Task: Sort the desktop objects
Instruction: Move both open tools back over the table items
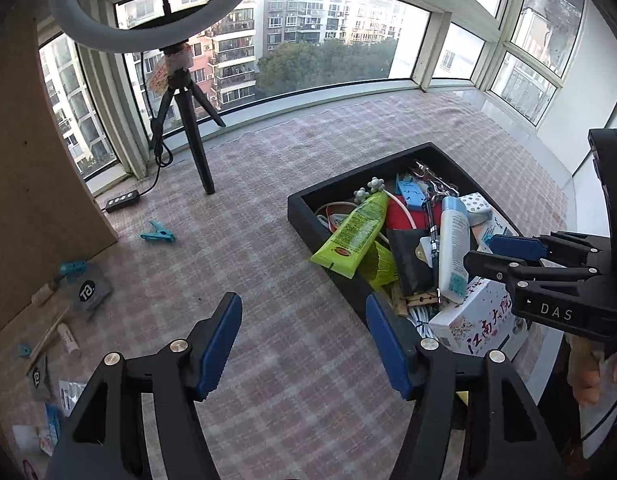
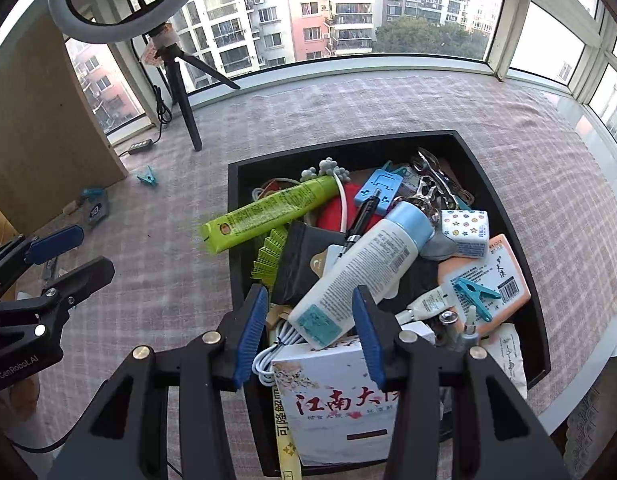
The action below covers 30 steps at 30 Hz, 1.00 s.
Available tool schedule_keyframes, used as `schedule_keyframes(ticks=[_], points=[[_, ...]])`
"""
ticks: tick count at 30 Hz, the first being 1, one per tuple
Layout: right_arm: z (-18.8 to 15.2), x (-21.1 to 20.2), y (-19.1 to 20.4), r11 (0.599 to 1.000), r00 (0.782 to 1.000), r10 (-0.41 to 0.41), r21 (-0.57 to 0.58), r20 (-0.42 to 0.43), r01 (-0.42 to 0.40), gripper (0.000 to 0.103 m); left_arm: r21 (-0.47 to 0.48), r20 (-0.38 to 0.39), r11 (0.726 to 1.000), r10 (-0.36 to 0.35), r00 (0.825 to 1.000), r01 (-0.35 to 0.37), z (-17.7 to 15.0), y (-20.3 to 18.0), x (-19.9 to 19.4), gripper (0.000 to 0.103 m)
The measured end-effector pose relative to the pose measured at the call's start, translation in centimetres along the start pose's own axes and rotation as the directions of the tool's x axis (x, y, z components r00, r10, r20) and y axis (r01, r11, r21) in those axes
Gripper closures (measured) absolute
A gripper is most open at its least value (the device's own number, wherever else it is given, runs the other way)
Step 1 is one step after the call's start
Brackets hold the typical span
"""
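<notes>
A black tray on the checked cloth is heaped with small items. On top lie a green tube, a white bottle with a blue cap and a white box with red characters. My right gripper hovers over the tray's near end. Its jaws stand apart on either side of the bottle's base, and the pads do not press on it. In the left wrist view the tray is on the right, with the right gripper above the bottle. My left gripper is open over bare cloth left of the tray.
A ring light on a black tripod stands at the back left by the window. A cardboard sheet leans at the left. A teal clip, a grey packet and several small items lie near the cardboard. A hand holds the right gripper.
</notes>
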State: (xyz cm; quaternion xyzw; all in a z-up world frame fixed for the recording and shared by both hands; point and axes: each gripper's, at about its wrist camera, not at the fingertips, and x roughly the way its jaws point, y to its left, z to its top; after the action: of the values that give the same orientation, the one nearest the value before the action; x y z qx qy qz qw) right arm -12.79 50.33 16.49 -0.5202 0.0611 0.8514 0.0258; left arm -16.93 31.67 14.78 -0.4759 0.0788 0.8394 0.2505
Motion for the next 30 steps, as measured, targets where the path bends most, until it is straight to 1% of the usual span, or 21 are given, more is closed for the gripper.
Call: schedule_keyframes(ticks=[2, 4, 7, 10, 14, 19, 21, 24, 27, 30], points=[[0.2, 0.5, 2.1, 0.999, 1.0, 0.018, -0.033, 0.001, -0.018, 0.06, -0.046, -0.002, 0.999, 0.015, 1.0, -0.015, -1.1, 2.0, -0.5, 0.041], [0.2, 1.1, 4.3, 0.997, 0.999, 0.051, -0.064, -0.002, -0.051, 0.06, -0.082, -0.001, 0.995, 0.054, 0.999, -0.054, -2.5, 4.0, -0.9, 0.041], [0.0, 2.1, 7.6, 0.988, 0.995, 0.101, -0.114, -0.019, -0.102, 0.06, -0.151, -0.027, 0.983, 0.1, 0.995, -0.103, -4.7, 7.4, -1.3, 0.041], [-0.4, 2.7, 10.9, 0.977, 0.991, 0.132, -0.164, -0.028, -0.135, 0.06, -0.216, -0.032, 0.962, 0.167, 0.985, -0.17, -6.8, 10.3, -2.2, 0.041], [-0.8, 3.0, 14.7, 0.959, 0.985, 0.17, -0.222, -0.04, -0.175, 0.06, -0.273, -0.013, 0.934, 0.234, 0.972, -0.229, -9.0, 13.1, -4.3, 0.041], [-1.2, 3.4, 18.5, 0.941, 0.983, 0.18, -0.286, -0.033, -0.182, 0.06, -0.323, -0.018, 0.905, 0.286, 0.958, -0.277, -11.7, 15.8, -5.9, 0.04], [-1.4, 3.6, 19.6, 0.934, 0.98, 0.195, -0.297, -0.041, -0.198, 0.06, -0.345, -0.029, 0.887, 0.315, 0.949, -0.306, -13.0, 17.0, -6.4, 0.04], [-1.8, 4.3, 21.1, 0.92, 0.975, 0.215, -0.323, -0.061, -0.223, 0.06, -0.388, -0.061, 0.862, 0.33, 0.942, -0.327, -15.5, 19.3, -6.9, 0.04], [-2.5, 5.1, 22.5, 0.902, 0.972, 0.218, -0.363, -0.085, -0.234, 0.06, -0.434, -0.105, 0.83, 0.34, 0.934, -0.351, -18.6, 22.1, -7.5, 0.04], [-3.1, 5.7, 23.8, 0.881, 0.967, 0.23, -0.398, -0.114, -0.256, 0.06, -0.483, -0.141, 0.792, 0.351, 0.926, -0.374, -21.6, 24.6, -8.5, 0.04]])
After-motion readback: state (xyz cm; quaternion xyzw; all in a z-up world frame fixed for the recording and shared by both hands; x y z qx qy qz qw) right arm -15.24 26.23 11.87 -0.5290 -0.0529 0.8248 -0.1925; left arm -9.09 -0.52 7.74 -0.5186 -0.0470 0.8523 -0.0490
